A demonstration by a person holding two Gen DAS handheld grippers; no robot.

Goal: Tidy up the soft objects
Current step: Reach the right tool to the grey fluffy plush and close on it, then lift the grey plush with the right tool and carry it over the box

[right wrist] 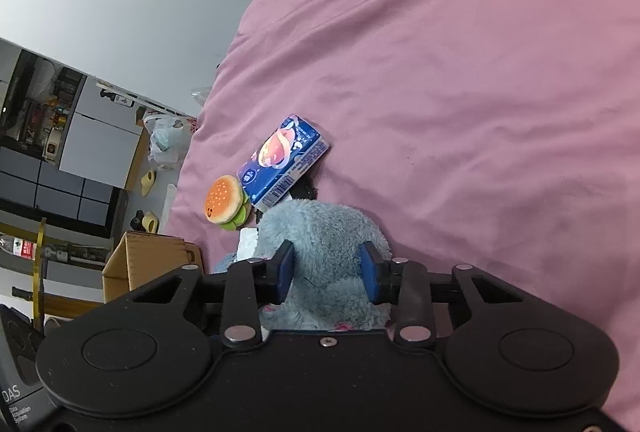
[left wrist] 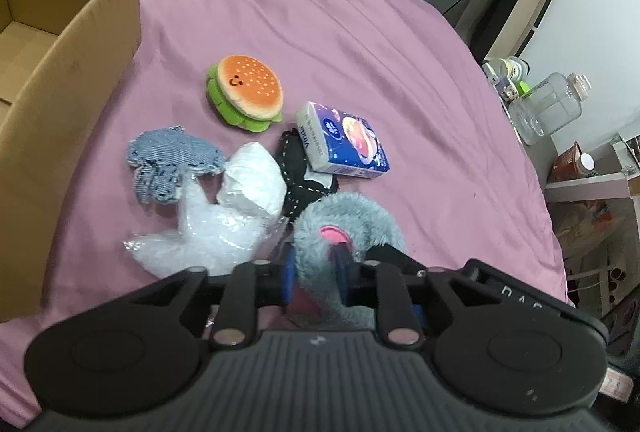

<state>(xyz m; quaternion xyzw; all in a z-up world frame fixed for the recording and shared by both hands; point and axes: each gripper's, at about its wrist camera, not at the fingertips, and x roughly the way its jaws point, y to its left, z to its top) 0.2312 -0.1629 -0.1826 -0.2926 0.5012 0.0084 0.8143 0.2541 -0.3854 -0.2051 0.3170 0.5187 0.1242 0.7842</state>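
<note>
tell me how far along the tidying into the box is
Nothing looks packed yet: the visible part of the cardboard box is bare. In hand: both the left gripper and right gripper clamp the grey plush. Left on the pink sheet: burger plush, denim cloth, tissue pack.

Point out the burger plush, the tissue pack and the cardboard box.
burger plush (left wrist: 250, 88), left wrist view, orange bun top
tissue pack (left wrist: 352, 140), left wrist view, printed blue face
cardboard box (left wrist: 80, 72), left wrist view, outer side wall
</note>
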